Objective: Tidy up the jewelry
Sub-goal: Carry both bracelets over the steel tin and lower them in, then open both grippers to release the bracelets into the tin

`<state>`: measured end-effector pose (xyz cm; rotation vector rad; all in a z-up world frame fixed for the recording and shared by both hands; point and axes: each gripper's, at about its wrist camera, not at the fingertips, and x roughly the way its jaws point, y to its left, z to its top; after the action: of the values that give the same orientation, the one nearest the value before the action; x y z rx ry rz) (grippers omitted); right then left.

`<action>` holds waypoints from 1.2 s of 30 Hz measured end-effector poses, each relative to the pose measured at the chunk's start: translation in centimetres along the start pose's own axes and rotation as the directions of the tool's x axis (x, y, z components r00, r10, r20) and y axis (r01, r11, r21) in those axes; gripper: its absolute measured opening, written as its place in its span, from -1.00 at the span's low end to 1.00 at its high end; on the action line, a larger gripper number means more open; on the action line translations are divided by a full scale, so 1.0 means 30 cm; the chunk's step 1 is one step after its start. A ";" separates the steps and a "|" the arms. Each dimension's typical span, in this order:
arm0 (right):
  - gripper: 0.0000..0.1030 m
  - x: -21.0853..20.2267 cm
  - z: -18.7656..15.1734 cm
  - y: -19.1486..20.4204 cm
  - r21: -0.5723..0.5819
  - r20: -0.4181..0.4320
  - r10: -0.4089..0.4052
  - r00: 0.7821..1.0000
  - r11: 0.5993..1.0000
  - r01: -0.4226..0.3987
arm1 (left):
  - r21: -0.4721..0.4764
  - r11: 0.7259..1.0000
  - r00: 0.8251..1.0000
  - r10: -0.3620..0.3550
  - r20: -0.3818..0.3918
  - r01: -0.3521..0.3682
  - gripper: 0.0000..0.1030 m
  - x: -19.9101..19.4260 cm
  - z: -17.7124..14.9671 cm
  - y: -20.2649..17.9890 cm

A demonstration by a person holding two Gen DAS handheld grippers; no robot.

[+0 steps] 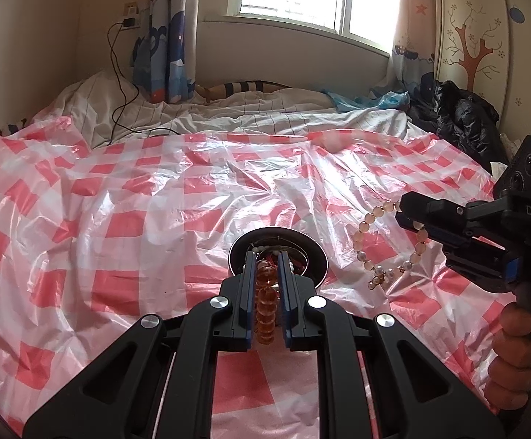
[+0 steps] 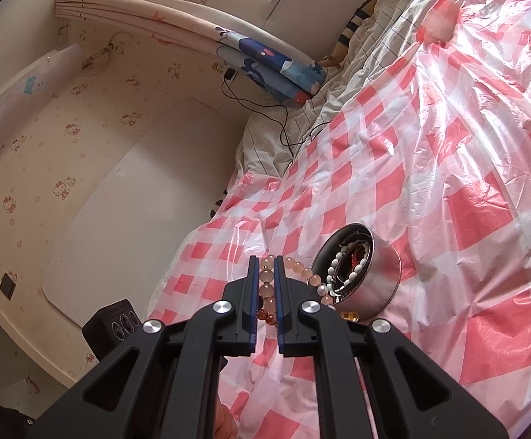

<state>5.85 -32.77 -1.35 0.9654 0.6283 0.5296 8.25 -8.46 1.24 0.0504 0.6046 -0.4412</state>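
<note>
Meanwhile the left gripper point(image 1: 268, 259) clamped amber beads point(image 1: 265, 300) near the tin point(image 1: 320, 256); the right gripper point(image 2: 266, 259) pinched a pink bracelet point(image 2: 269, 276) just right of it. Likely next: lowering each into the tin.

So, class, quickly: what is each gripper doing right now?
Left gripper: shut on the amber bead bracelet.
Right gripper: shut on the pale pink bead bracelet.
</note>
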 end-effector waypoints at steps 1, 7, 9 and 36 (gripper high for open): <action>-0.83 0.000 0.000 0.000 -0.001 0.000 -0.001 1.000 1.000 0.001 | 0.002 1.000 1.000 0.002 0.002 -0.002 -0.80 0.003 0.003 0.000; -0.84 0.003 0.006 -0.003 0.004 -0.003 0.004 1.000 1.000 -0.004 | -0.009 1.000 1.000 -0.011 0.005 0.011 -0.80 0.014 0.023 0.001; -0.84 0.006 0.005 0.001 -0.001 -0.001 0.004 1.000 1.000 -0.004 | -0.013 1.000 1.000 -0.013 0.008 0.013 -0.80 0.017 0.030 0.004; -0.83 0.029 0.032 0.000 0.002 0.006 -0.004 1.000 1.000 0.004 | -0.254 0.946 0.960 -0.242 -0.142 0.201 -0.72 0.308 0.116 0.114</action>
<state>7.14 -32.76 -1.15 0.9667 0.6255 0.5227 18.32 -9.54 -1.34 -0.2125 0.8345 -0.5849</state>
